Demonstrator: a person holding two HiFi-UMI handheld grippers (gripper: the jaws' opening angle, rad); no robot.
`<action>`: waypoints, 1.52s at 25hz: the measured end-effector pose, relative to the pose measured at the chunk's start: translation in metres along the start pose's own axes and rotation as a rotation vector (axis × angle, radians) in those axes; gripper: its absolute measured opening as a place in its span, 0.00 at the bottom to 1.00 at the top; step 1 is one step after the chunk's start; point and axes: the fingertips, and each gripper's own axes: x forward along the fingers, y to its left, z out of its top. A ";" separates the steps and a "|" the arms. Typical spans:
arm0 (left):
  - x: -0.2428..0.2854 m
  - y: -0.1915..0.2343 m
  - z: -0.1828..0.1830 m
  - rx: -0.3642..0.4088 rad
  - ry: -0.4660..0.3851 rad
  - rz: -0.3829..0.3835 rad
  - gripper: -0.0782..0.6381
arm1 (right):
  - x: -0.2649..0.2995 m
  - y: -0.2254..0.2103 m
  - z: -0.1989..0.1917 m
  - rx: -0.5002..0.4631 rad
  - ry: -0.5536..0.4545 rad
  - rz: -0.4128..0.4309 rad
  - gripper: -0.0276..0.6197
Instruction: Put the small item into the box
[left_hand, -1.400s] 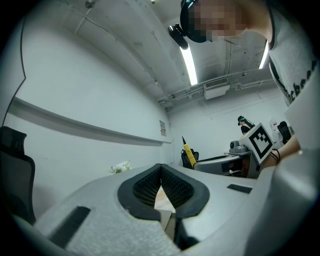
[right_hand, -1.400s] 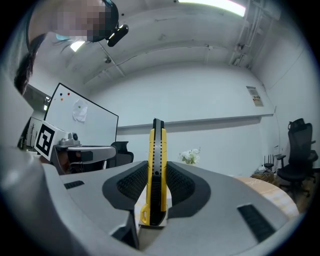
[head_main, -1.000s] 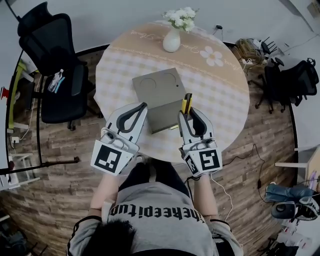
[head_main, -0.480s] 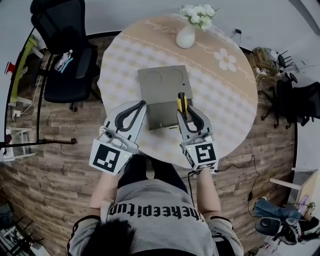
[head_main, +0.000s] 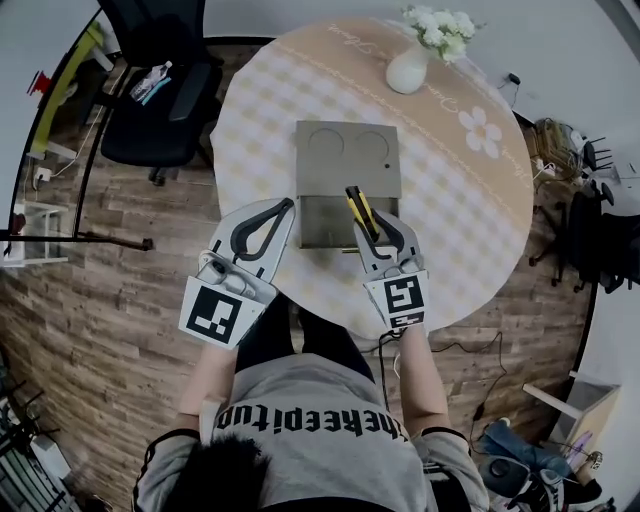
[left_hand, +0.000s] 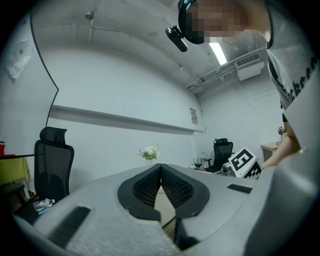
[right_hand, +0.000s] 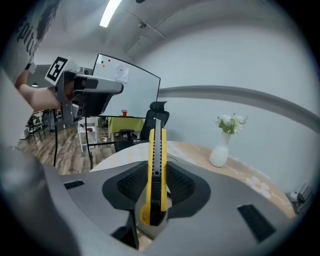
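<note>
- The utility knife, yellow with a black slider, is clamped in the right gripper. It sticks out past the fingertips towards the far edge of the worktop.
- In the head view the knife lies over the near half of the box; whether it touches the box I cannot tell.
- The right fingers press on both flat sides of the knife body, held only as far apart as the knife is thick.
- The box is grey and sits about the middle of the round worktop. Its far half carries 2 round recesses; its near half is paler and looks like an open compartment.
- The left gripper is over the near edge of the worktop, just beside the box's near left corner. Its fingers meet at the tips with nothing between them.
- A white vase of pale flowers stands by the far edge, well apart from the box.
- The worktop wears a checked cloth with a flower print towards the far right edge.
- A black office chair stands on the wooden floor off the far left edge.
</note>
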 end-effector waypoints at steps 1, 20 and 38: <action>0.000 0.000 -0.002 -0.002 0.005 0.008 0.13 | 0.003 0.001 -0.005 -0.014 0.014 0.017 0.23; -0.011 0.010 -0.026 -0.037 0.053 0.129 0.13 | 0.046 0.026 -0.085 -0.310 0.320 0.304 0.23; -0.016 0.031 -0.032 -0.046 0.073 0.167 0.13 | 0.067 0.028 -0.130 -0.388 0.580 0.394 0.23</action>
